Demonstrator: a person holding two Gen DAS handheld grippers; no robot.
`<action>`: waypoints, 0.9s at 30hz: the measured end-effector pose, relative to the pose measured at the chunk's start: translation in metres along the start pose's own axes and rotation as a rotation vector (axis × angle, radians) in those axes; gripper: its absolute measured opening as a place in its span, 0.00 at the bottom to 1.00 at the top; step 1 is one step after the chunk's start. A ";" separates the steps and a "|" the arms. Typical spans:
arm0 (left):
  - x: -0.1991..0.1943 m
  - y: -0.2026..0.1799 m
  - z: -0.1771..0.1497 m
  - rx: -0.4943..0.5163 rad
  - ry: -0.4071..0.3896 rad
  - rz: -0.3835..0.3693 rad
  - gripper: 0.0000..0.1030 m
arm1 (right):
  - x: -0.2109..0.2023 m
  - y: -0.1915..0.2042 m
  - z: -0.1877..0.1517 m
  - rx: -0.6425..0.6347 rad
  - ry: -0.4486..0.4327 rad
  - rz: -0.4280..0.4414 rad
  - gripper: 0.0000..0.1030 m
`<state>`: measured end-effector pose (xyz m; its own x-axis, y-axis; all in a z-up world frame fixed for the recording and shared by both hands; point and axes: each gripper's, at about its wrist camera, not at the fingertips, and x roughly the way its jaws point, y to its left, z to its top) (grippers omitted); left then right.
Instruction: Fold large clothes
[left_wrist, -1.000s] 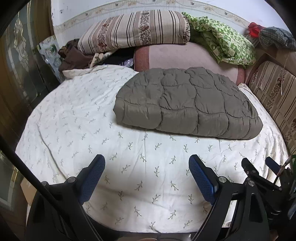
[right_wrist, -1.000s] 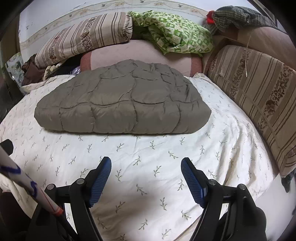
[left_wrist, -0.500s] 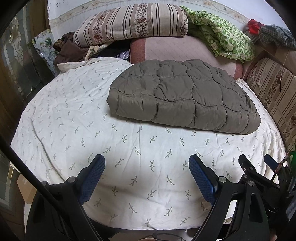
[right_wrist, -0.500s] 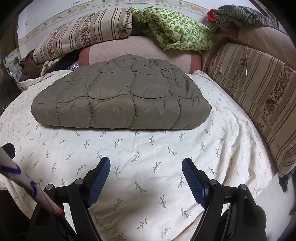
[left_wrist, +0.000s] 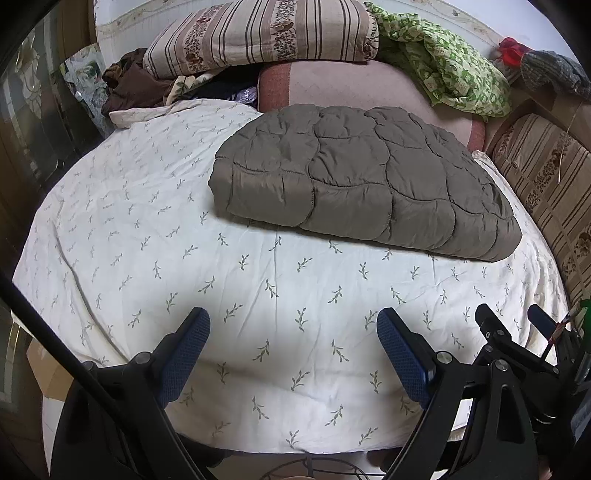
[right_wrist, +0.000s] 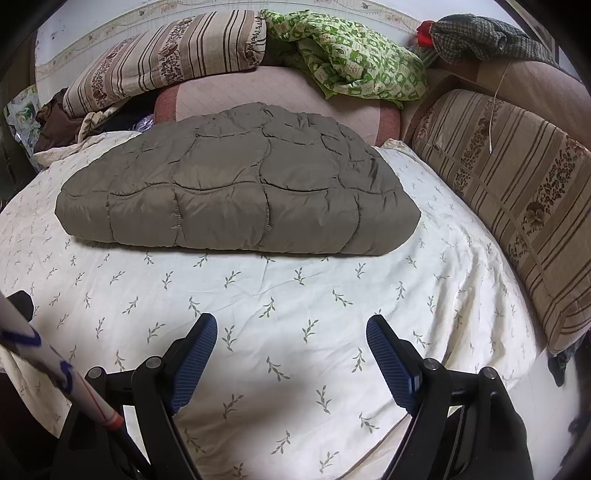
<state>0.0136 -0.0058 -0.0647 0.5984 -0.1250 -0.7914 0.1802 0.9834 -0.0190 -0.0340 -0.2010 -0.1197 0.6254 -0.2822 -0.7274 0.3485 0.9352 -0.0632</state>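
Observation:
A grey-brown quilted padded garment (left_wrist: 362, 177) lies folded into a thick flat bundle on the far half of the bed; it also shows in the right wrist view (right_wrist: 236, 188). My left gripper (left_wrist: 291, 332) is open and empty, above the near part of the bed sheet (left_wrist: 147, 229), well short of the garment. My right gripper (right_wrist: 291, 338) is open and empty too, over the sheet (right_wrist: 295, 295) in front of the garment. The right gripper's body also shows at the right edge of the left wrist view (left_wrist: 517, 343).
A striped pillow (left_wrist: 258, 33), a pink cushion (left_wrist: 354, 85), a green patterned cloth (left_wrist: 443, 74) and dark clothes (left_wrist: 129, 85) are heaped at the bed's head. A striped cushion (right_wrist: 517, 192) lines the right side. The bed's near edge lies just below both grippers.
Both grippers have drawn back and up a little, so the near edge of the bed shows more. The garment has not moved. Both jaws stay open.

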 end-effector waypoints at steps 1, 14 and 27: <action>0.000 0.001 0.000 -0.001 0.000 -0.001 0.88 | 0.000 0.000 0.000 -0.002 0.000 -0.001 0.84; 0.000 0.009 -0.003 -0.018 0.001 0.008 0.88 | -0.003 0.010 -0.001 -0.025 0.001 -0.005 0.85; -0.008 -0.002 -0.006 0.028 -0.027 0.041 0.88 | -0.008 0.005 0.000 -0.001 -0.018 0.002 0.85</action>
<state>0.0039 -0.0062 -0.0619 0.6268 -0.0882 -0.7742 0.1763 0.9839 0.0306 -0.0374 -0.1939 -0.1141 0.6386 -0.2838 -0.7153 0.3461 0.9361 -0.0624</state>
